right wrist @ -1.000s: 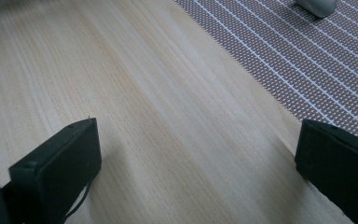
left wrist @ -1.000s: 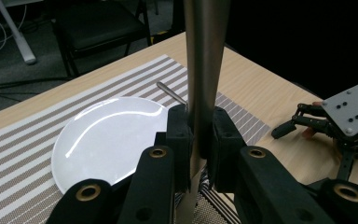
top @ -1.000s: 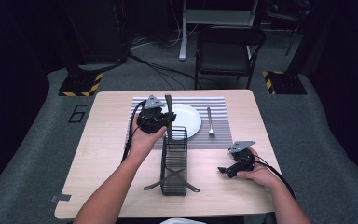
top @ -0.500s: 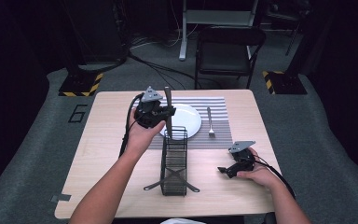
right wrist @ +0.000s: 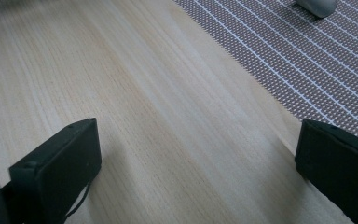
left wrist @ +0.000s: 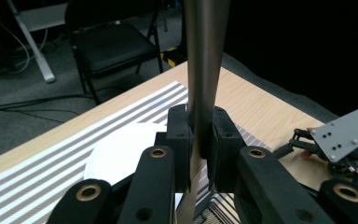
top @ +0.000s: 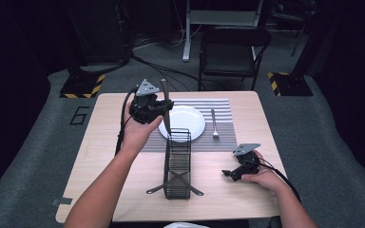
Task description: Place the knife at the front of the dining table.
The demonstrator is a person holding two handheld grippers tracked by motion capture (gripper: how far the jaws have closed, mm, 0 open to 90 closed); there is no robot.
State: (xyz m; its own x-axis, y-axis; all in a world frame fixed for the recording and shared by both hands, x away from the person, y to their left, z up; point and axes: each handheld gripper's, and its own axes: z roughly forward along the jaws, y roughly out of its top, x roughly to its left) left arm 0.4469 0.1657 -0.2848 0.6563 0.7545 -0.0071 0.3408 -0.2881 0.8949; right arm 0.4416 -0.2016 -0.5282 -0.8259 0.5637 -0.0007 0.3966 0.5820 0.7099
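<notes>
One knife (top: 164,102) clamped in left claw (top: 159,108) above wire rack (top: 177,164), plate (top: 190,121) behind, right claw (top: 228,174) spread empty.

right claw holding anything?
No. In the right gripper view the right claw has its jaws wide apart over bare table, nothing between them.

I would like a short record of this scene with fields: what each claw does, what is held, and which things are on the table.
left claw: shut on the knife, held upright above the wire rack
right claw: open, low over bare table, holds nothing
plate: white, on the striped mat
fork: on the mat, right of the plate
wire rack: black, near the table's middle
</notes>
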